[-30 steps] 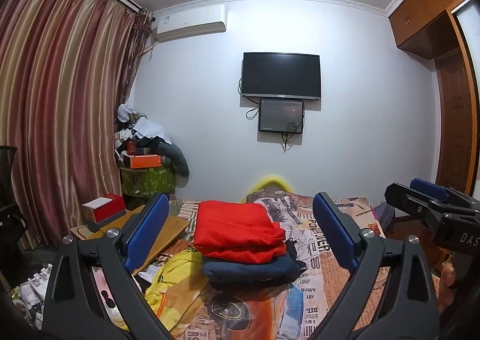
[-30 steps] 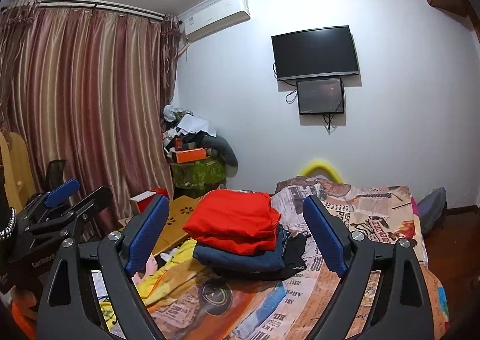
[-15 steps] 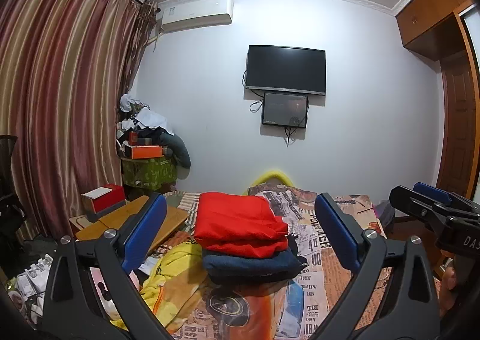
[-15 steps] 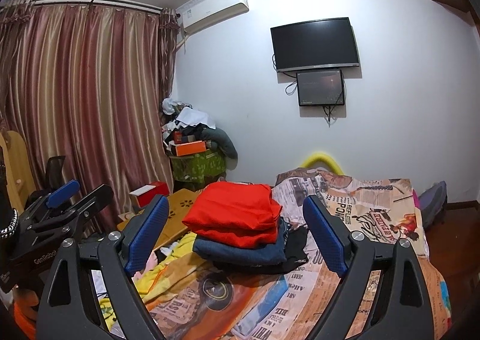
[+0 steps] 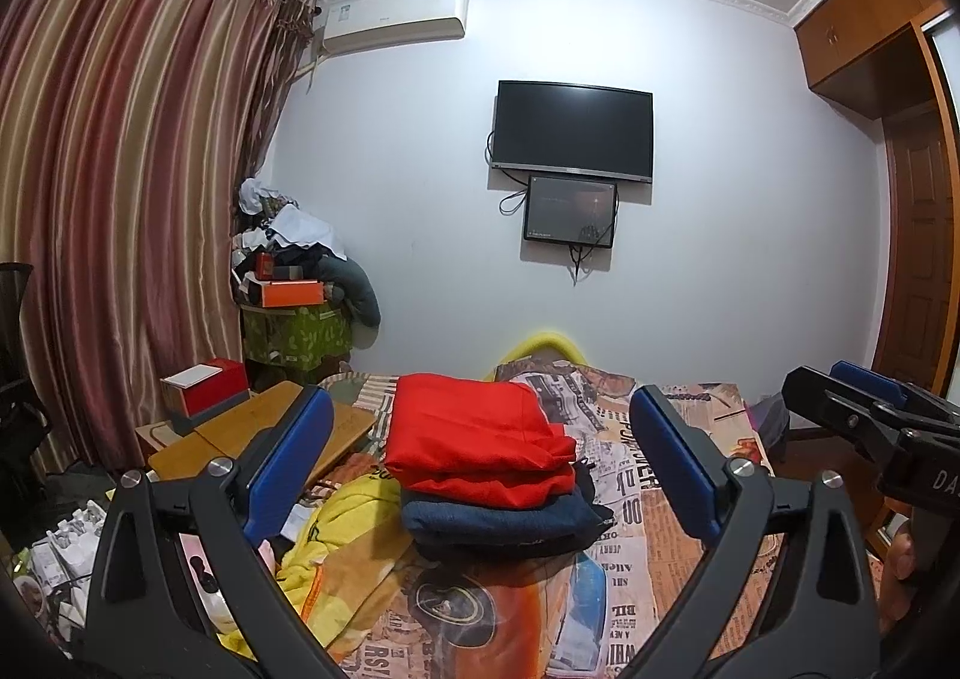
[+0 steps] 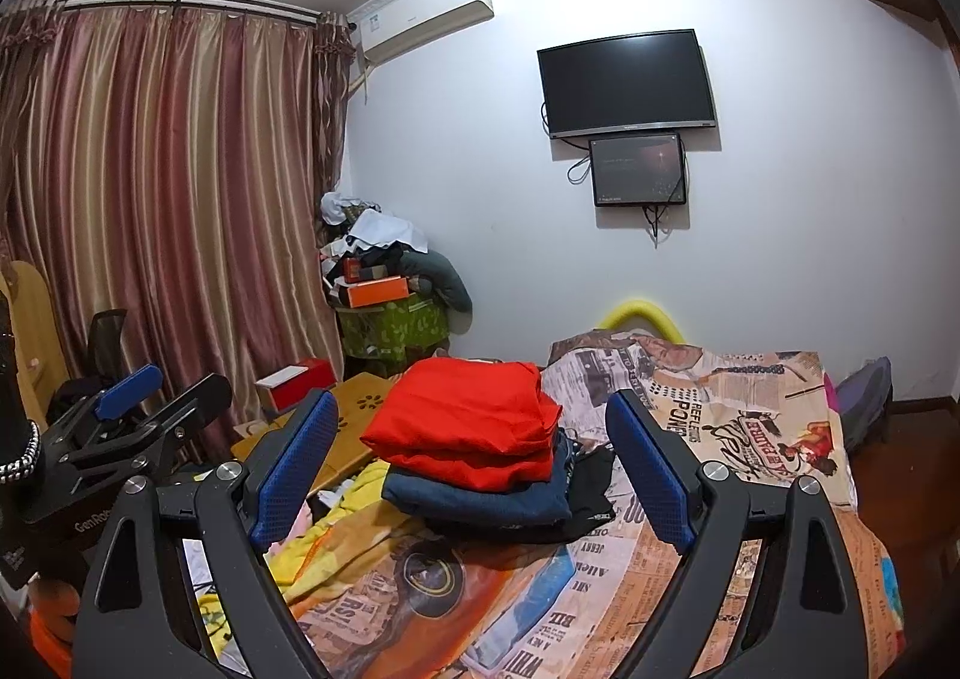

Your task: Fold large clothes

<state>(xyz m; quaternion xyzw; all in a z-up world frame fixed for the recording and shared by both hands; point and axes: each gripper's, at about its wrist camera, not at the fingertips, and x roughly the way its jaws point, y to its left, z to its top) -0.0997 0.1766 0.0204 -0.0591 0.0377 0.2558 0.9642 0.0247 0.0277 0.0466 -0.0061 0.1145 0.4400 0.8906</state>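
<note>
Red garment, folded flat, tops soft navy garment.

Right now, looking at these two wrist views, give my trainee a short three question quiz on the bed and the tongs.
1. True or false: the red garment lies on top of the folded stack.
2. What lies directly under it: A yellow garment, B dark blue garment, C bedsheet?
3. Fill in: the left tongs and right tongs are both ____ and hold nothing.

Key: 1 true; 2 B; 3 open.
</note>
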